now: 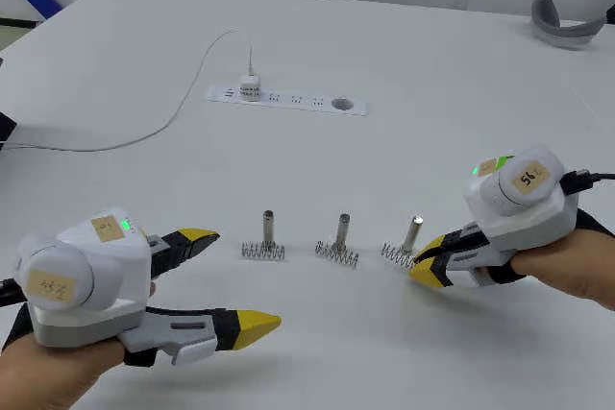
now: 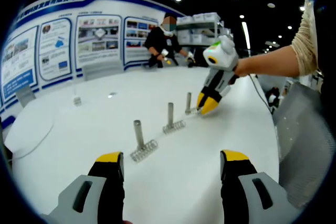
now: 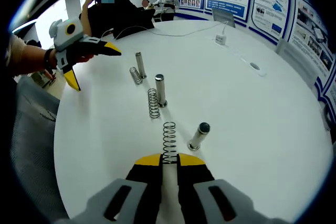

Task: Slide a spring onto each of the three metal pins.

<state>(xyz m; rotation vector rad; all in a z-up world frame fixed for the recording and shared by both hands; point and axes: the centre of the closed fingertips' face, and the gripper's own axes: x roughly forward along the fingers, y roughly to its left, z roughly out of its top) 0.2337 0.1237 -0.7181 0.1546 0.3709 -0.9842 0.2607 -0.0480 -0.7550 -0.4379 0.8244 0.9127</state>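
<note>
The right gripper point(image 3: 169, 162) pinches the near end of a spring point(image 3: 169, 139). It lies flat beside the upright end pin point(image 3: 198, 136), axis straight ahead. The left gripper point(image 2: 173, 163) gapes, farther off.

We log a white surface point(image 1: 404, 55): three pins point(image 1: 342, 232) standing in a row, a spring point(image 1: 336, 253) beside each, power strip point(image 1: 286, 99) beyond.

Three metal pins point(image 1: 268, 226) point(image 1: 342, 229) point(image 1: 412, 232), three springs point(image 1: 262, 252) point(image 1: 337, 254) point(image 1: 395, 255), two grippers point(image 1: 240, 277) point(image 1: 420, 271), one power strip point(image 1: 286, 99)
</note>
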